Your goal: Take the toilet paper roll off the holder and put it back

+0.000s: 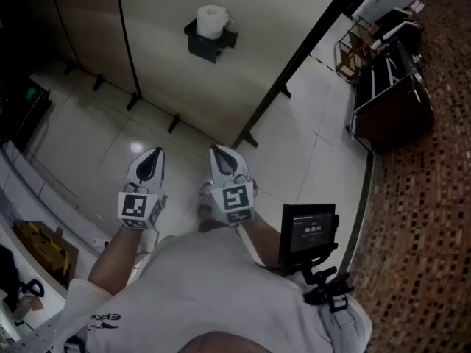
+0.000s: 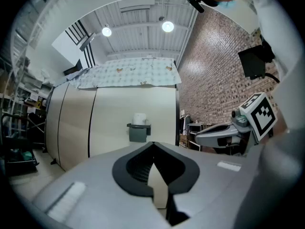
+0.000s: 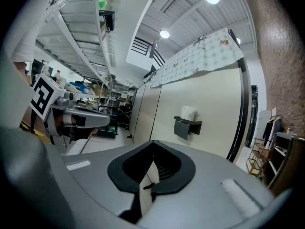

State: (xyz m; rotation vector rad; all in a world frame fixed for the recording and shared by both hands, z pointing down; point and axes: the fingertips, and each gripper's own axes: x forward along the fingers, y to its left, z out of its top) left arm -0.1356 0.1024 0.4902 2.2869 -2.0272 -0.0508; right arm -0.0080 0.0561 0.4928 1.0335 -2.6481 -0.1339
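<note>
A white toilet paper roll (image 1: 212, 20) stands upright on top of a dark holder (image 1: 210, 43) fixed to the beige partition wall. The roll (image 2: 139, 119) and holder (image 2: 139, 132) also show far ahead in the left gripper view, and the roll (image 3: 189, 113) on its holder (image 3: 186, 127) in the right gripper view. My left gripper (image 1: 151, 158) and right gripper (image 1: 223, 157) are held side by side well short of the wall, both shut with nothing between the jaws.
Beige partition panels (image 1: 169, 65) stand on short black feet over a pale tiled floor (image 1: 88, 145). A dark rack (image 1: 390, 87) stands at the right by brick-patterned flooring. A small screen (image 1: 309, 234) hangs at the person's waist. Yellow clutter (image 1: 44, 245) lies at left.
</note>
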